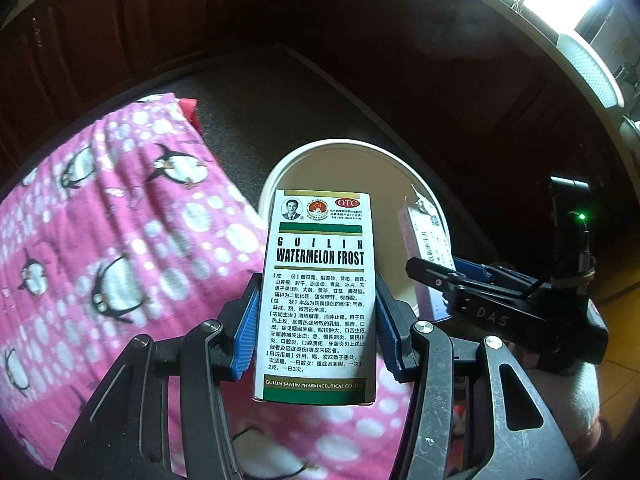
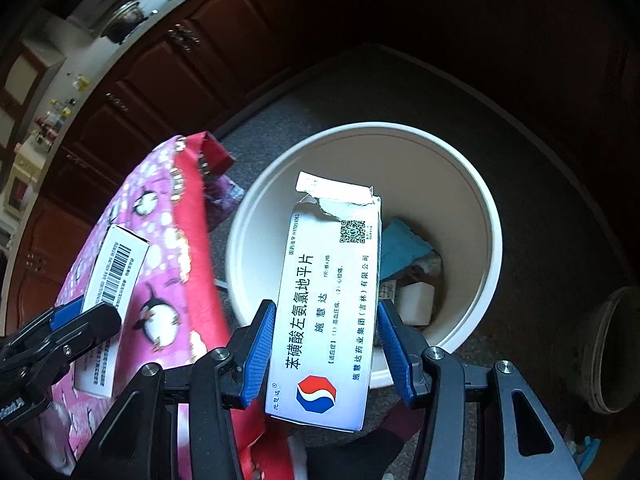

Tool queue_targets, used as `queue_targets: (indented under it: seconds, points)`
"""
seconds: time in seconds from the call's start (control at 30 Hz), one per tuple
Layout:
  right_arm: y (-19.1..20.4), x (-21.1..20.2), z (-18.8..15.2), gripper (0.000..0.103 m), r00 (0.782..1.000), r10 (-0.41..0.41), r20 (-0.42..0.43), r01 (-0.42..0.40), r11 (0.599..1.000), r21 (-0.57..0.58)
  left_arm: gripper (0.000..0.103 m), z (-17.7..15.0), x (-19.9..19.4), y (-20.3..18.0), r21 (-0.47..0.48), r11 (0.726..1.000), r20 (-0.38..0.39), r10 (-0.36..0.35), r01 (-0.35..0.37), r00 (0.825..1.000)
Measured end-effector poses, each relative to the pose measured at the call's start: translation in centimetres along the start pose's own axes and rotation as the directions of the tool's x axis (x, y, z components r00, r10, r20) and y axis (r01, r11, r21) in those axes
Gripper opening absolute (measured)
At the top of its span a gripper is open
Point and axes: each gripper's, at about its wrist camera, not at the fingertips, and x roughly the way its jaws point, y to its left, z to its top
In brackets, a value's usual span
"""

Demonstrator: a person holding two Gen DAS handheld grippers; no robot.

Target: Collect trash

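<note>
My left gripper (image 1: 318, 308) is shut on a white and green Watermelon Frost medicine box (image 1: 320, 280), held upright near the rim of a white bucket (image 1: 280, 168). My right gripper (image 2: 326, 336) is shut on a white medicine box with a torn top (image 2: 332, 300), held over the bucket (image 2: 472, 168). The bucket holds blue and white scraps (image 2: 412, 276). Each gripper shows in the other's view: the right one (image 1: 440, 276) with its box (image 1: 428, 240), the left one (image 2: 86, 312) with its box (image 2: 112, 280).
A pink penguin-print cushion (image 1: 100, 232) lies left of the bucket, with a red part (image 2: 192, 208) at its edge. Dark wood cabinets (image 2: 168, 64) stand behind. Grey carpet (image 2: 540, 220) surrounds the bucket. A second dirty bucket (image 2: 616, 348) stands at the right.
</note>
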Motion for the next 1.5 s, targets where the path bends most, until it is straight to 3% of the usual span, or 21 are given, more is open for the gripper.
queue_targets:
  seconds: [0.1,0.27,0.43,0.63,0.9,1.27,1.4,1.5]
  points:
    - [-0.9,0.5,0.5,0.051,1.000,-0.004,-0.001,0.004,0.999,0.033,0.049,0.5,1.4,-0.6,-0.003,1.000,-0.012,-0.006,0.006,1.000]
    - [-2.0,0.4,0.8,0.065,1.000,0.001,0.004,-0.001,0.997,0.078,0.050,1.1,3.0,-0.6,-0.050,0.996,-0.027,-0.072,0.070,0.997]
    - [-2.1,-0.4,-0.1,0.065,1.000,0.009,0.016,-0.010,0.996,0.088,0.058,0.8,3.8,0.0,-0.053,0.995,-0.020,-0.080,0.079,0.997]
    - [-1.3,-1.7,-1.5,0.065,0.999,-0.004,0.049,0.001,0.998,0.069,0.059,-0.4,2.1,0.6,-0.052,0.996,0.016,-0.071,0.072,0.997]
    - [1.5,-5.1,-2.3,0.066,0.985,-0.030,0.168,0.028,1.000,0.013,0.059,-1.7,-2.4,0.1,-0.036,0.999,0.110,-0.007,0.011,0.994]
    - [7.7,-11.9,-3.8,0.084,0.920,-0.053,0.388,0.081,0.995,-0.055,0.059,-4.0,-10.8,0.2,-0.015,0.998,0.327,0.070,-0.069,0.942]
    - [9.8,-14.0,-4.9,0.091,0.886,-0.054,0.461,0.098,0.993,-0.071,0.075,-5.0,-13.2,0.3,-0.008,0.996,0.381,0.085,-0.088,0.921]
    - [11.1,-15.2,-5.6,0.096,0.865,-0.062,0.498,0.117,0.990,-0.080,0.079,-6.1,-15.2,0.6,-0.021,0.995,0.421,0.099,-0.100,0.902]
